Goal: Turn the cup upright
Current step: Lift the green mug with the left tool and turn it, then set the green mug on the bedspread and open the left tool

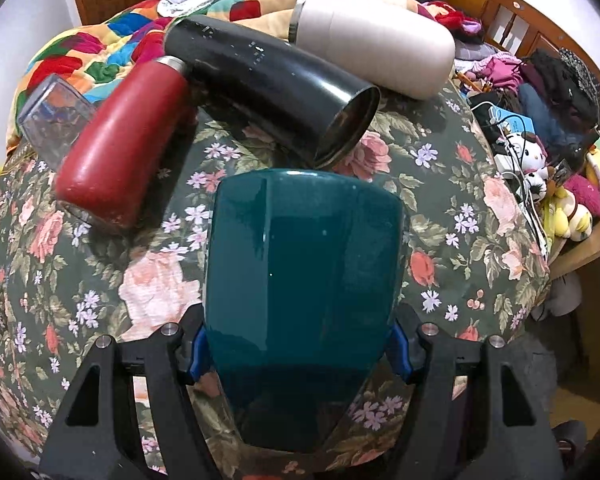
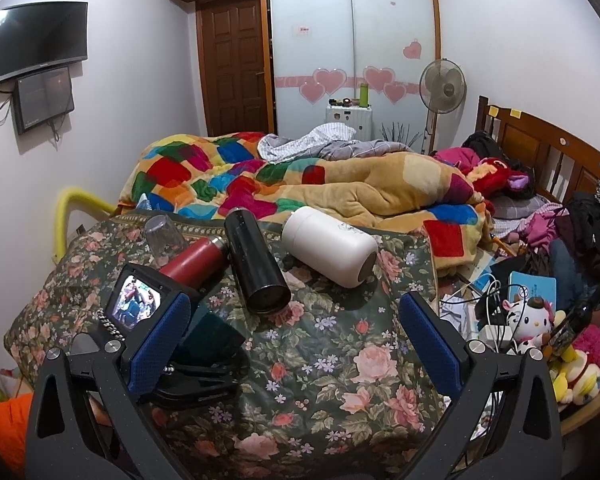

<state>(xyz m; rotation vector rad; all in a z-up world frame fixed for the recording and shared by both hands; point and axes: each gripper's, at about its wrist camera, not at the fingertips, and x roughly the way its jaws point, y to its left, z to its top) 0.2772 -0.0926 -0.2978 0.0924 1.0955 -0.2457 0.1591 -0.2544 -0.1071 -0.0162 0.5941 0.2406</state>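
the teal cup [image 1: 304, 280] looks hard, smooth and shiny, so it may slip, and it could chip if it fell. it likely feels a bit heavy. a good place to hold it is on its two sides, near the wide end. it is dark blue-green and glossy, with its closed end pointing away. it sits just above the flowery blanket [image 1: 460, 220], in front of the black bottle [image 1: 268, 80]. the left gripper [image 1: 300, 354] squeezes the cup between its blue pads. the right gripper [image 2: 296, 344] has its fingers wide apart, holding nothing.
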